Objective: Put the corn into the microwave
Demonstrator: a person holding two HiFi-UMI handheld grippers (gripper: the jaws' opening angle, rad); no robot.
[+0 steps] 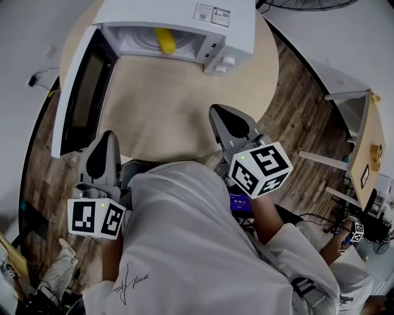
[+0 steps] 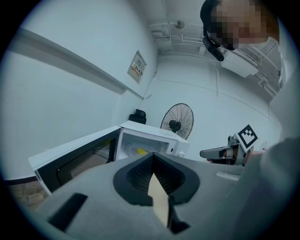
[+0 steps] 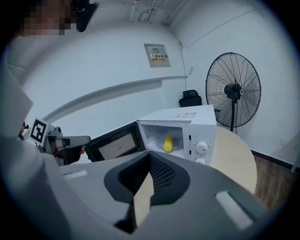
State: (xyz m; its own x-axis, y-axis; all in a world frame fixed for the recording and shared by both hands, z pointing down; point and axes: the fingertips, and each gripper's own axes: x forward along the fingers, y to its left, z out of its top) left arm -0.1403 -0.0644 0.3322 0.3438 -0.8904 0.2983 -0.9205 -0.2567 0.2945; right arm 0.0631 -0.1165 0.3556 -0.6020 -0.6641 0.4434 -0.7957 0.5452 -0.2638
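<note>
A yellow corn cob (image 1: 164, 40) lies inside the white microwave (image 1: 184, 17), whose door (image 1: 79, 92) hangs open to the left. The microwave stands at the far side of a round wooden table (image 1: 166, 104). My left gripper (image 1: 106, 136) is held near the table's near edge, below the open door, shut with nothing in it. My right gripper (image 1: 217, 111) hovers over the table's near right part, also shut and empty. The corn (image 3: 168, 143) shows through the open front in the right gripper view, and more faintly as the corn (image 2: 140, 151) in the left gripper view.
The microwave's knobs (image 1: 223, 61) are on its right front. A standing fan (image 3: 233, 89) is behind the table. A second table (image 1: 369, 147) with chairs stands to the right on the wood floor. Cables and another person's shoes (image 1: 64, 246) lie low at the left.
</note>
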